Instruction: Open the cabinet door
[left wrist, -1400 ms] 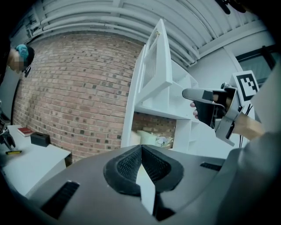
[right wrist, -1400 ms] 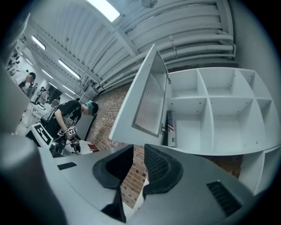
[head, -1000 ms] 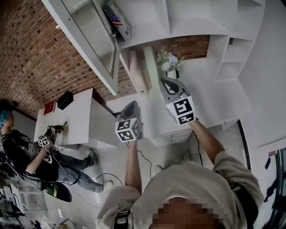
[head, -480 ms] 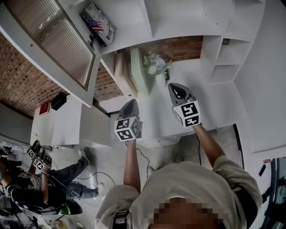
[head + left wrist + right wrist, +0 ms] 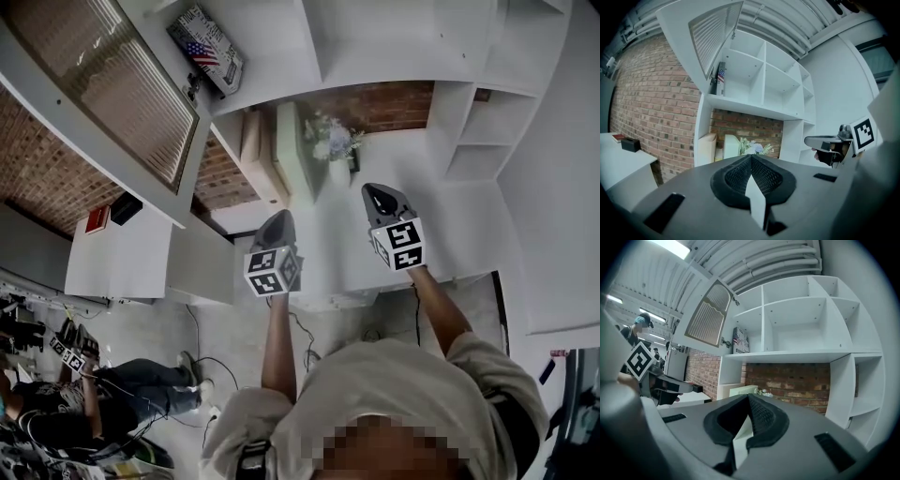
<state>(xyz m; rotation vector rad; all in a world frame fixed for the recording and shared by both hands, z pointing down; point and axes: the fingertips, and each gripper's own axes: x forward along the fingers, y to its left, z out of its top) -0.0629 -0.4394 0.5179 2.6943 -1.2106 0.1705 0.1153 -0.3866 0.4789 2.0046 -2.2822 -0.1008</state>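
Observation:
The white cabinet door (image 5: 103,94) with its ribbed glass panel stands swung wide open at the upper left, off the white shelf unit (image 5: 375,47). It also shows in the left gripper view (image 5: 712,37) and the right gripper view (image 5: 708,317). My left gripper (image 5: 277,221) is shut and empty, held in front of the lower shelf and apart from the door. My right gripper (image 5: 379,194) is beside it, shut on nothing, pointing at the open compartments. In their own views the left gripper (image 5: 751,157) and right gripper (image 5: 749,397) show closed jaws with nothing between them.
A vase of flowers (image 5: 335,141) and leaning boards (image 5: 251,141) sit on the counter under the shelves. A flag-printed box (image 5: 206,49) stands in the opened compartment. A white desk (image 5: 122,262) carries a red book and black box. Another person (image 5: 70,375) stands lower left.
Both grippers have dropped a little and drawn back from the shelves. The open door now fills more of the upper left. The person at the left has shifted lower in the view.

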